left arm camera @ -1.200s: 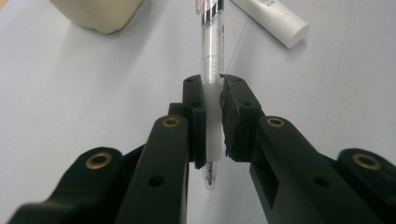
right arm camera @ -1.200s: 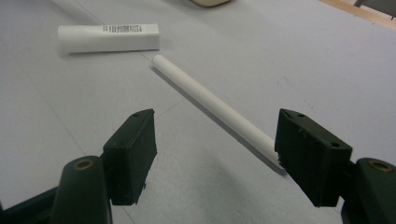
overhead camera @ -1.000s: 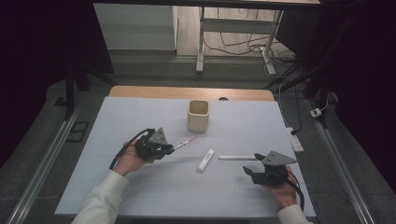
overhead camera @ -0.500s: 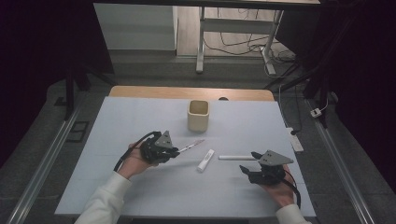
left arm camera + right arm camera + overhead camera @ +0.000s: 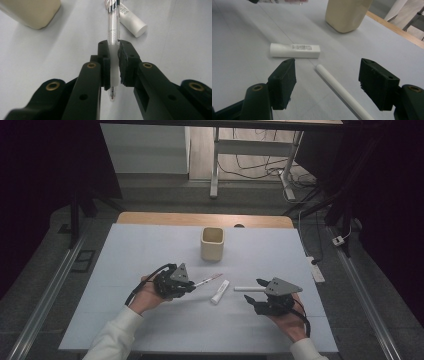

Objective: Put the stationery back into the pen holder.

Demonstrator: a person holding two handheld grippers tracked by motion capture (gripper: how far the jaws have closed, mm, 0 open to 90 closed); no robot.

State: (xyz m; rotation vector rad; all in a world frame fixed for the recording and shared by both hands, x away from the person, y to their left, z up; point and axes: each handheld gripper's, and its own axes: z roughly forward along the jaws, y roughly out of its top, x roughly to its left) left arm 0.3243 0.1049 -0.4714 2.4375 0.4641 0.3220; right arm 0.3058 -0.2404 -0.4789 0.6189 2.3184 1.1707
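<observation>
With the left gripper [image 5: 191, 285] clamped on a clear pen [image 5: 113, 30] just above the surface [image 5: 150, 250], its jaws wide, the right gripper [image 5: 253, 291] straddles a white stick [image 5: 342, 92], likely next closing before dropping both into the cup [image 5: 212, 243] at twelve o'clock.

Pen [image 5: 113, 37] top beyond frame edge

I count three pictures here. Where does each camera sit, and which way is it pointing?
High view: above the person's side, looking forward and down on the pale grey table; both forearms show.
Left gripper view: rides the left gripper, looking along jaws shut on a clear plastic pen.
Right gripper view: rides the right gripper, open over a white rod.
All share the cream square cup and white labelled tube.
</observation>
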